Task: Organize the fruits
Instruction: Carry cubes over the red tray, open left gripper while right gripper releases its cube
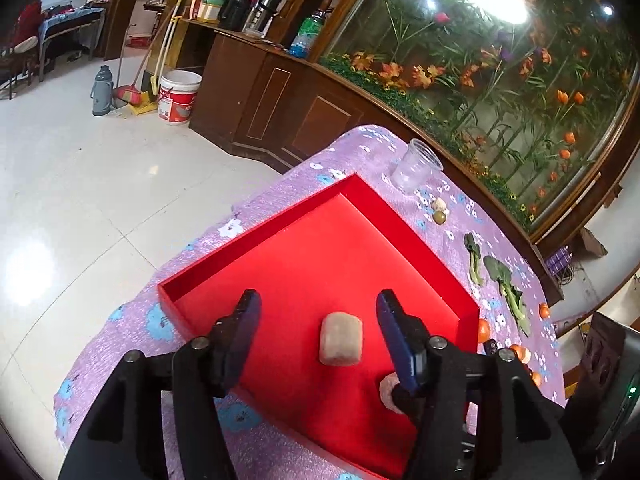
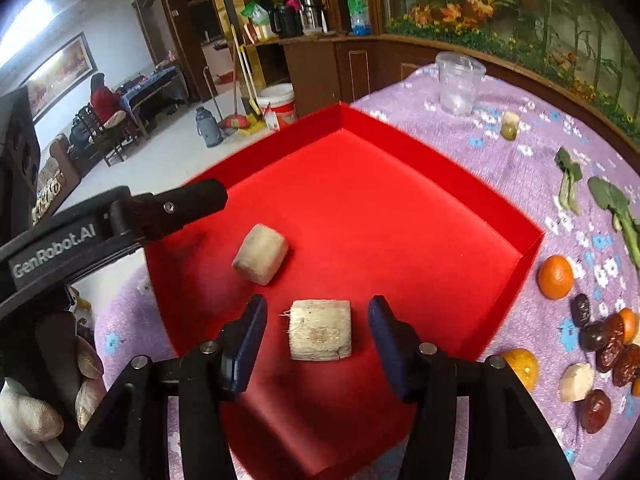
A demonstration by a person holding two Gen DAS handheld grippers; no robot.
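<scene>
A red tray [image 1: 280, 256] [image 2: 440, 184] lies on the purple flowered tablecloth. Two pale cut chunks lie in it: one [image 1: 341, 339] [image 2: 260, 254] sits between my left gripper's [image 1: 316, 322] open fingers, apart from both. The other chunk [image 2: 320, 330] [image 1: 388, 394] sits between my right gripper's [image 2: 318, 330] open fingers, touching neither. The left gripper also shows in the right wrist view [image 2: 168, 208] at the tray's left rim. Oranges [image 2: 555, 277] [image 1: 484, 330], dark dates [image 2: 608, 354] and a pale chunk [image 2: 576, 382] lie right of the tray.
A clear plastic cup [image 1: 416, 166] [image 2: 459, 82] stands beyond the tray. A small green fruit [image 1: 440, 217] [image 2: 509, 131] and leafy greens [image 1: 506, 286] [image 2: 616, 208] lie on the cloth [image 1: 132, 340] to the right. Table edge and tiled floor are left; a wooden cabinet stands behind.
</scene>
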